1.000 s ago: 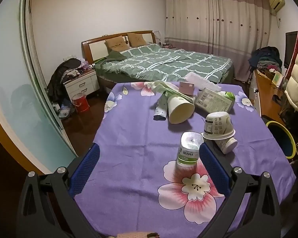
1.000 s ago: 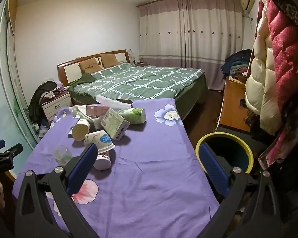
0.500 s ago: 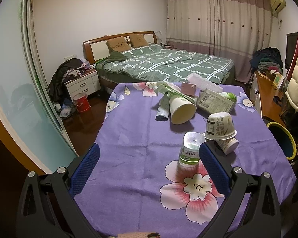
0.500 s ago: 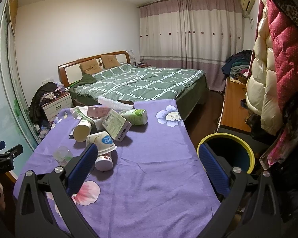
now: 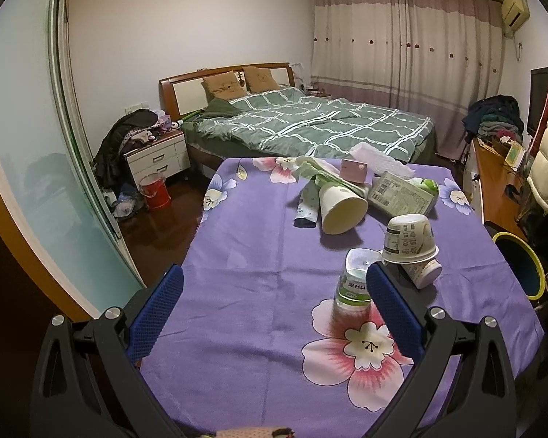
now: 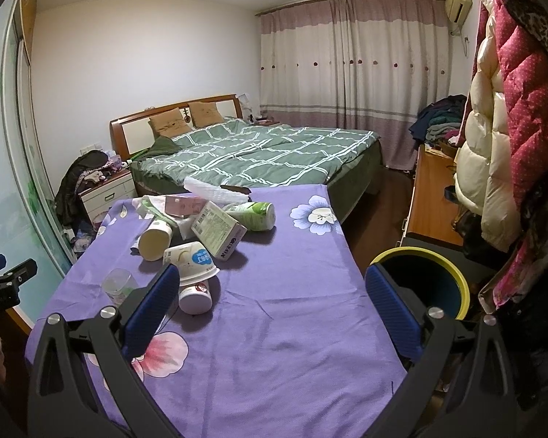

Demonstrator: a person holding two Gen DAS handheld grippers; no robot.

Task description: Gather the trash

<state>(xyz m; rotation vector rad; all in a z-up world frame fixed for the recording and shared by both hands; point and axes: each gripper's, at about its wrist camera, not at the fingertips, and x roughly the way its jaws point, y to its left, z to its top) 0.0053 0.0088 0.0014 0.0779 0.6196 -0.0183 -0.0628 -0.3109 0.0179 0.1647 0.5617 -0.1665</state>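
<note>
Slide spread-wide left gripper (image 5: 274,301) rightward to centre clear bottle (image 5: 356,279) beside its right finger before clenching, sparing stacked cups (image 5: 411,246)

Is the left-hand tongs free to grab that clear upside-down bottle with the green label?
Probably yes. The left tongs are open and the bottle stands upright just ahead, near the right finger, with bare purple cloth before it. The stacked cups crowd its far side, so a nudge is possible.

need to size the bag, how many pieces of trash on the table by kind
paper cups: 3
clear plastic cup: 1
cardboard boxes: 2
green can: 1
plastic wrappers: 3
total: 10
</note>
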